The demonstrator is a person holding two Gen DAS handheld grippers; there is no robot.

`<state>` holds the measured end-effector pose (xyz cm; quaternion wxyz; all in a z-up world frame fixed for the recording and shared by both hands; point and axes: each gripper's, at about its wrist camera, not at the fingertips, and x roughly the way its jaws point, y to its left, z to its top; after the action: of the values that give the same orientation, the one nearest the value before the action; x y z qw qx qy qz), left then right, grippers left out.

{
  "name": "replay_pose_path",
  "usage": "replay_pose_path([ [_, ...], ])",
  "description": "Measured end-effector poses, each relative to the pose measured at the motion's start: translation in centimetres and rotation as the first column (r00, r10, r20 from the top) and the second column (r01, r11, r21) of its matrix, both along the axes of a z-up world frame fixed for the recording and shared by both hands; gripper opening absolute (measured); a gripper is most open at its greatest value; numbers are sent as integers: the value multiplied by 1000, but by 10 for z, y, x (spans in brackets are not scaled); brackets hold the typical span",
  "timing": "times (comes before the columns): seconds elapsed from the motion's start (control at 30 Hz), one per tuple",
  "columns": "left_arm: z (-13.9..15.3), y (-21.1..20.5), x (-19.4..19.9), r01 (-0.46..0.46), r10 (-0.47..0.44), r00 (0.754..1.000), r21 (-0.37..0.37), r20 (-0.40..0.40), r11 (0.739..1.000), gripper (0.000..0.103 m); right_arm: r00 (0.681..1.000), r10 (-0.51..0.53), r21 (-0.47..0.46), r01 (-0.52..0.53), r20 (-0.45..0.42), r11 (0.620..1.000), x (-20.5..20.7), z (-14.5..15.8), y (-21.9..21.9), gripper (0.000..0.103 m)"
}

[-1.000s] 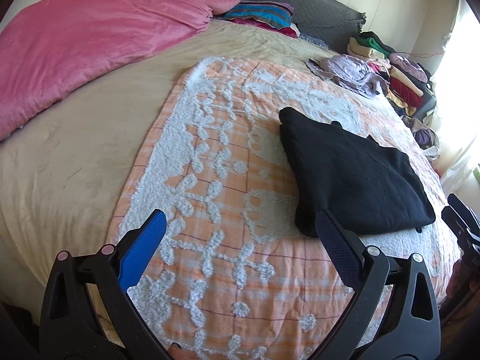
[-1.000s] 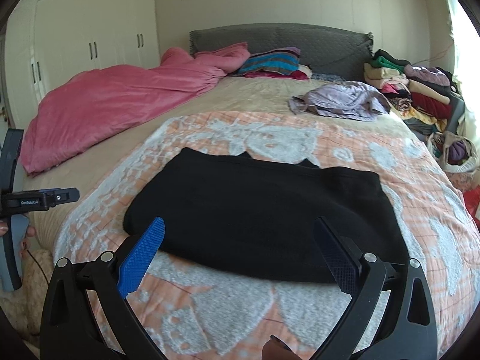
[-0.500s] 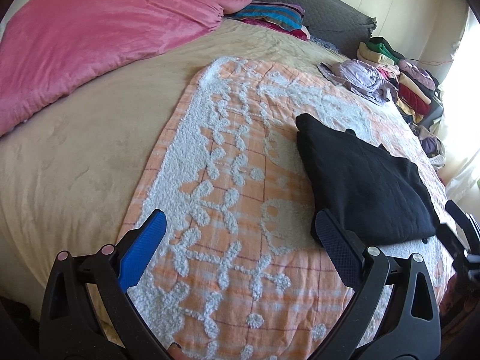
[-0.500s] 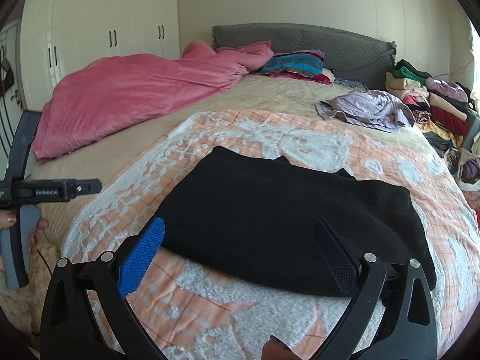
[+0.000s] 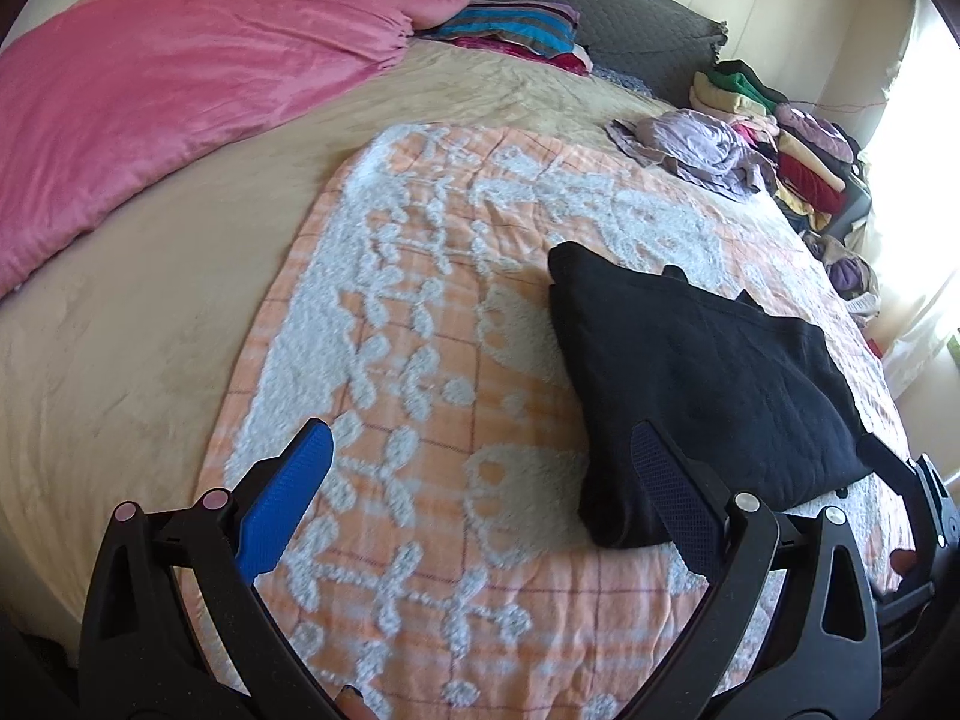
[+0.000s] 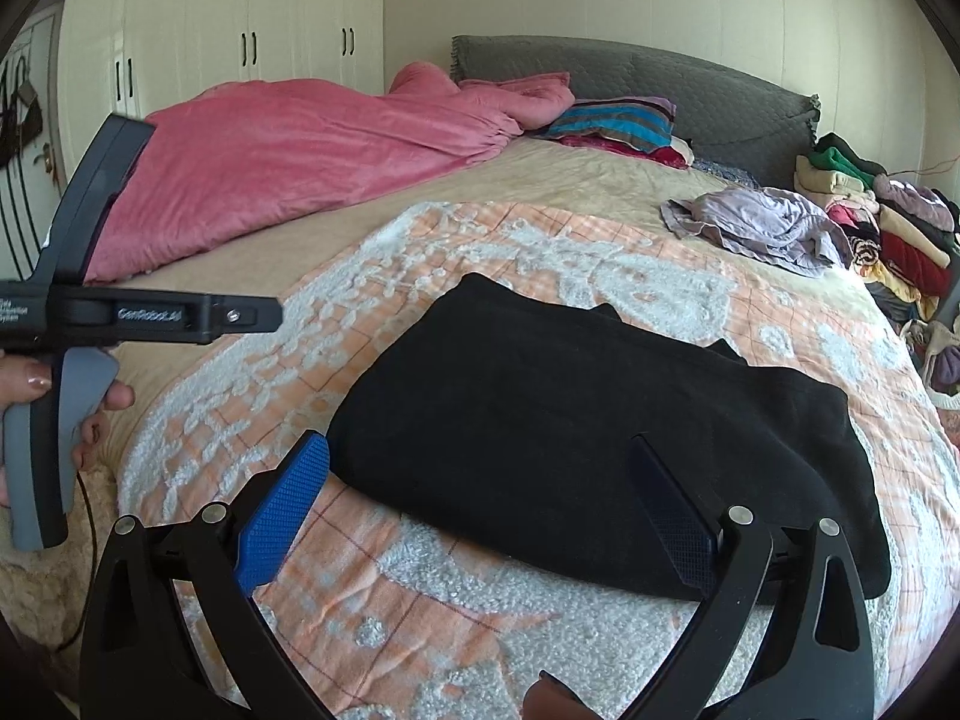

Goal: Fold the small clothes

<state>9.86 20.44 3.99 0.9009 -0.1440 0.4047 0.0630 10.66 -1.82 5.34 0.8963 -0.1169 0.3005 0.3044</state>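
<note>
A folded black garment [image 5: 696, 384] [image 6: 600, 432] lies flat on the orange-and-white patterned blanket [image 5: 432, 312] [image 6: 540, 252] on the bed. My left gripper [image 5: 480, 498] is open above the blanket, left of the garment's near corner, holding nothing. My right gripper [image 6: 480, 498] is open just in front of the garment's near edge, also empty. In the right wrist view the left gripper's body [image 6: 138, 315] shows at the left edge, held by a hand [image 6: 36, 384].
A pink duvet [image 5: 156, 96] covers the bed's far left. A crumpled lilac garment [image 5: 702, 144] [image 6: 762, 228] lies at the far right, beside a stack of folded clothes [image 5: 798, 162] [image 6: 888, 222]. Striped pillows [image 6: 618, 123] rest against the grey headboard [image 6: 660, 78].
Both grippers have drawn back and up from the black garment, the right view swinging left. The garment has not moved. Both stay open.
</note>
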Motion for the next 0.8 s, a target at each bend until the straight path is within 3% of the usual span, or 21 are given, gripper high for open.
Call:
replay_pose_path([
  [0.8,-20,-18,65,69,-68,996,30,-60,997,93,999,31,-127,-35,-30,991,15,-52,27,98],
])
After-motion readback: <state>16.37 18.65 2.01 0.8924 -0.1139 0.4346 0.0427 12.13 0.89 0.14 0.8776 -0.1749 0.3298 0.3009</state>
